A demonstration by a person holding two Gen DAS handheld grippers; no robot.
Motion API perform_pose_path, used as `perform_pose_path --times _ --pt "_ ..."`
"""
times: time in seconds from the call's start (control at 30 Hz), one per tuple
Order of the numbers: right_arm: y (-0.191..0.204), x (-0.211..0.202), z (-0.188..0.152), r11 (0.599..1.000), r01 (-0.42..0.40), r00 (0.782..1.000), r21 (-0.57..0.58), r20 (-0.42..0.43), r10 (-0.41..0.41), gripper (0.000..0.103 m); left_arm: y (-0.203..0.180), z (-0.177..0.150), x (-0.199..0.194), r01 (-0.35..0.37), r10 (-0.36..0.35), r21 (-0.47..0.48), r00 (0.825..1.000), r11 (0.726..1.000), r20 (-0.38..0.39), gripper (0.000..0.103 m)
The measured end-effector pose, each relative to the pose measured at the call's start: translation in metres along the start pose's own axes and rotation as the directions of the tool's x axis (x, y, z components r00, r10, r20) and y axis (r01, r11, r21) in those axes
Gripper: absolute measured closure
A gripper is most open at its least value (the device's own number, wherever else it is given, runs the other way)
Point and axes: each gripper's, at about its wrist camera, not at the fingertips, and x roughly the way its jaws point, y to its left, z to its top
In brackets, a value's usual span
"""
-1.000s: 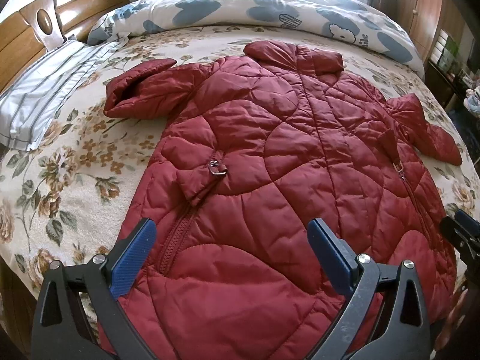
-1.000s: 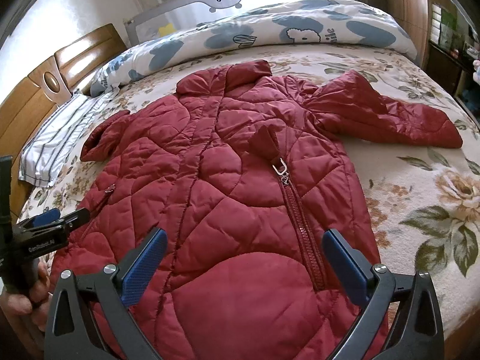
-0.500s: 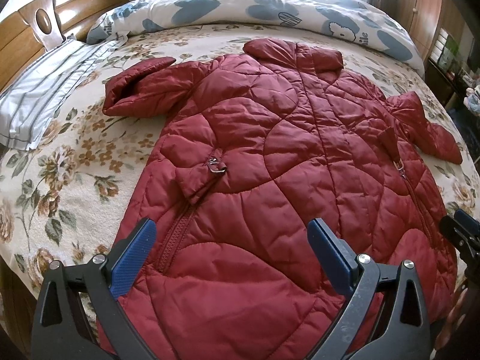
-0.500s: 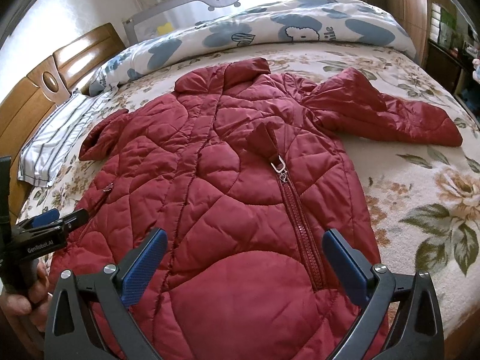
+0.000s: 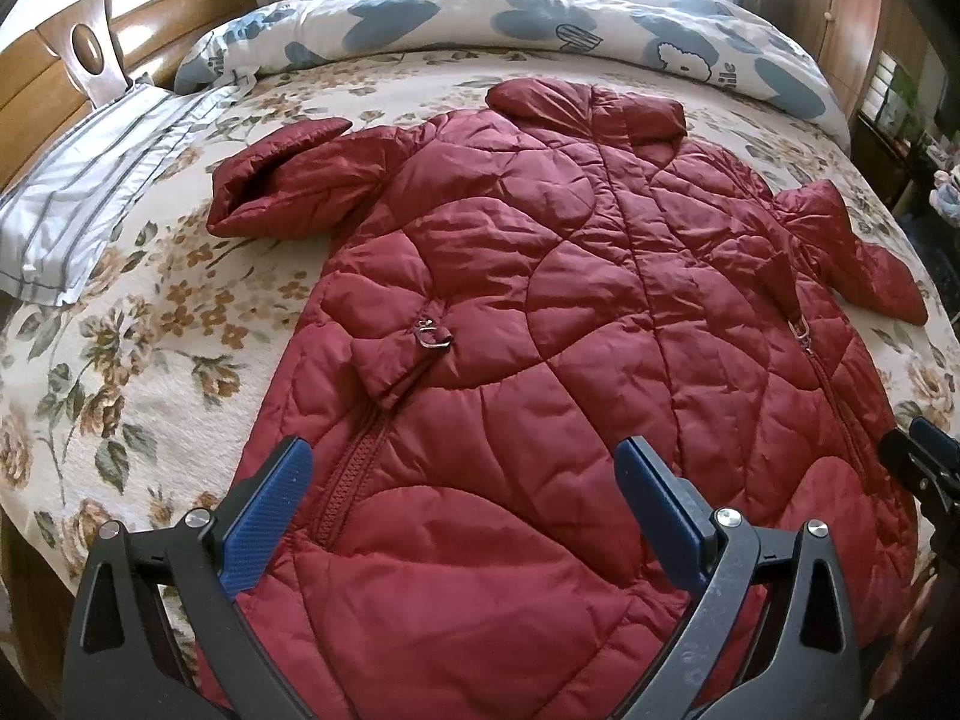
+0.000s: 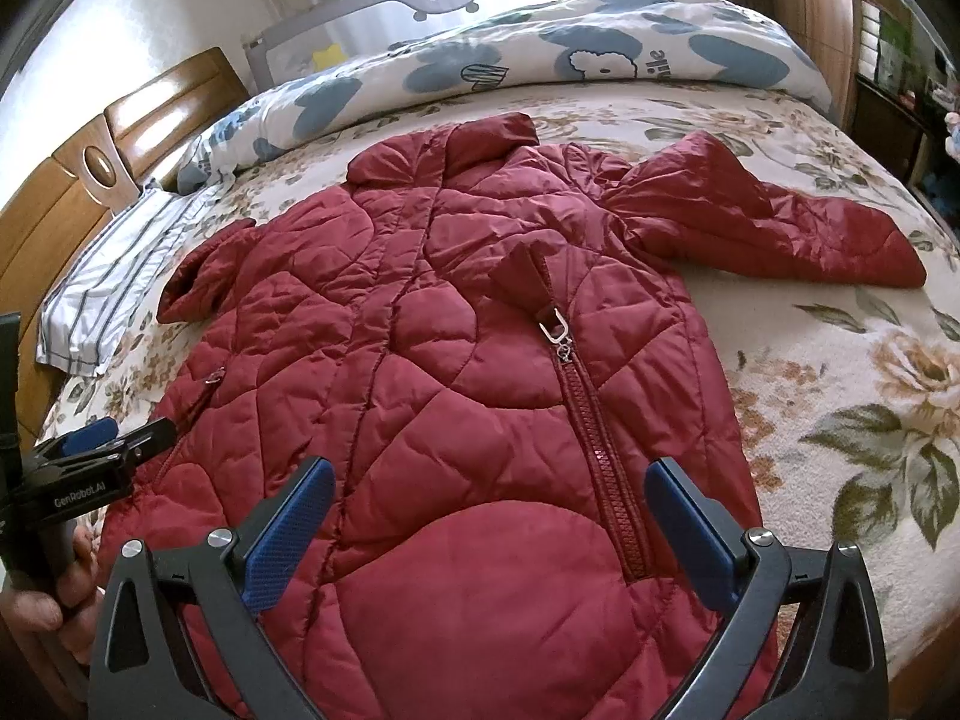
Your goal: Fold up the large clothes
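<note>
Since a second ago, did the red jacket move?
No. The red jacket has not slid: its cuff lies just as near the striped pillow.

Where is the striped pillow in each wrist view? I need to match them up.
Left wrist: the striped pillow lies at the left edge, past the coat's sleeve.
Right wrist: the striped pillow sits left of centre, partly behind that sleeve.
Shared landmark: the wooden headboard behind it.

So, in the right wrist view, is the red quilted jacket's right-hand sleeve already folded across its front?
No, the red quilted jacket lies spread flat, and its sleeve stretches out sideways onto the floral bedspread.
</note>
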Motion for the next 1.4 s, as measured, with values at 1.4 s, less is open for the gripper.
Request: perform_pose_path --times 1.4 --pt "-0.204 0.011 0.052 0.914 -0.031 0.994 0.404 0.109 -0.014 0.001 -0.007 0.034 0.025 0.066 -0.068 -0.031 0.995 0.997 -0.069 0.001"
